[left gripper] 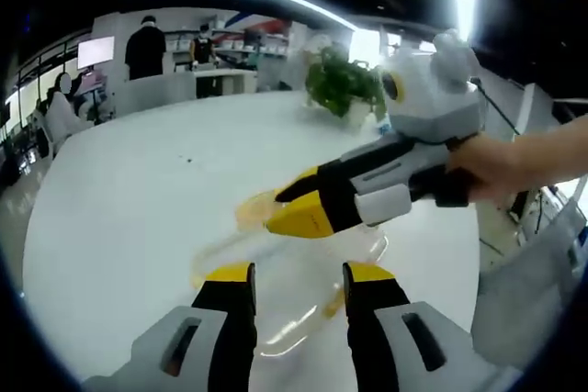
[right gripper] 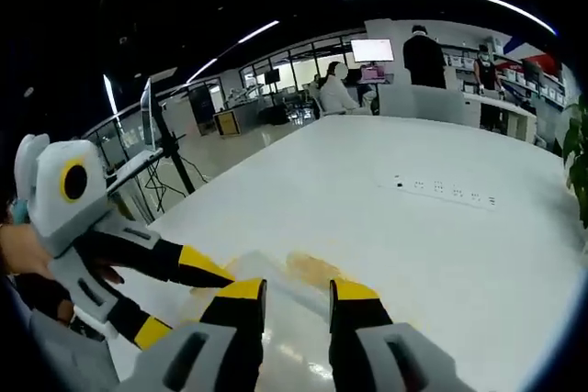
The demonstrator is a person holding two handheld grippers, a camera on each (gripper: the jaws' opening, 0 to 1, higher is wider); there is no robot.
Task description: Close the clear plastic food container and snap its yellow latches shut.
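Note:
The clear plastic container [left gripper: 303, 319] lies on the white table [left gripper: 138, 190]; its walls are hard to make out. Yellow latches show at its far edge [left gripper: 250, 211] and near side [left gripper: 334, 301]. My left gripper [left gripper: 299, 274] hovers open just above the container, its yellow-tipped jaws set wide. The right gripper [left gripper: 280, 207] comes in from the right, held by a hand [left gripper: 491, 164], with its tips just short of the far latch. In the right gripper view, that gripper [right gripper: 299, 293] stands open with a narrow gap, a yellow latch [right gripper: 312, 269] just ahead. The left gripper [right gripper: 175, 296] enters from the left.
A potted plant [left gripper: 342, 84] stands at the table's far side. A strip of sockets [right gripper: 441, 190] is set into the tabletop. People stand at counters [left gripper: 147, 48] and sit at desks [right gripper: 338, 89] beyond the table. A stand with cables [right gripper: 156, 149] is off the table's edge.

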